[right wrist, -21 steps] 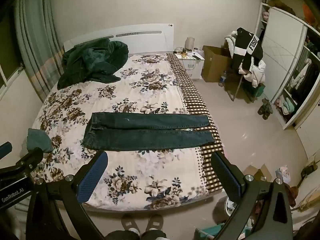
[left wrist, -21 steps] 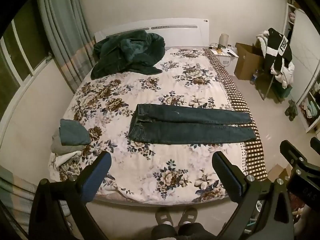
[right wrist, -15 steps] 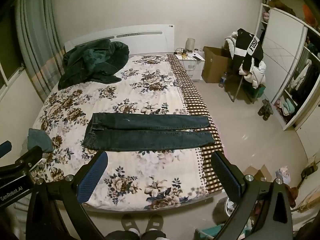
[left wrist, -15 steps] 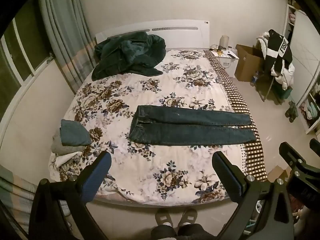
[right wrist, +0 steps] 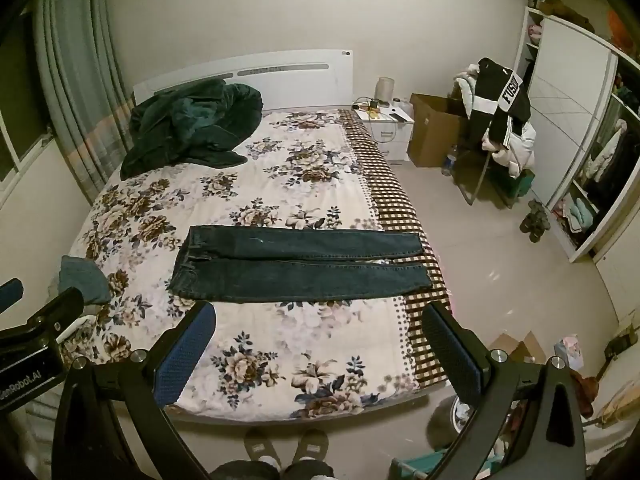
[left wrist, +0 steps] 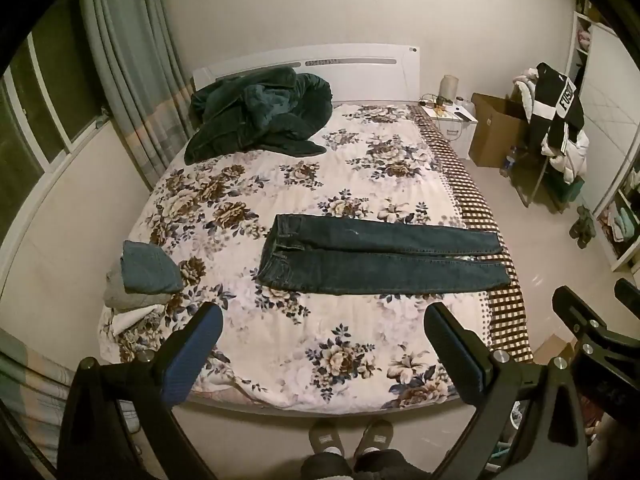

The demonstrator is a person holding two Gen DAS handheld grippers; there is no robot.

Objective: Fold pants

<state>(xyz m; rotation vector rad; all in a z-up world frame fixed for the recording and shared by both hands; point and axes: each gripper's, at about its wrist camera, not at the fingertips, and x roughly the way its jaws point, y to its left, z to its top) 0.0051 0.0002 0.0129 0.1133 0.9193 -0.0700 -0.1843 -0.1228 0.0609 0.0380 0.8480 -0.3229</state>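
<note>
Dark blue jeans [left wrist: 372, 256] lie flat across the floral bed cover [left wrist: 320, 344], waist to the left and both legs stretched side by side to the right edge; they also show in the right wrist view [right wrist: 296, 266]. My left gripper [left wrist: 322, 326] is open and empty, held above the near edge of the bed, short of the jeans. My right gripper [right wrist: 318, 326] is open and empty too, just in front of the jeans' near leg. Each gripper's frame shows at the edge of the other's view.
A stack of folded clothes [left wrist: 140, 276] sits at the bed's left edge. A dark green blanket [left wrist: 260, 114] is heaped by the headboard. A nightstand [right wrist: 388, 126], cardboard box [right wrist: 434, 130] and clothes-laden chair [right wrist: 500, 120] stand right of the bed. My slippered feet [left wrist: 348, 440] stand at the bed's foot.
Both views have shifted slightly; the bed and jeans sit a little lower in the frames. The jeans have not moved and both grippers remain open.
</note>
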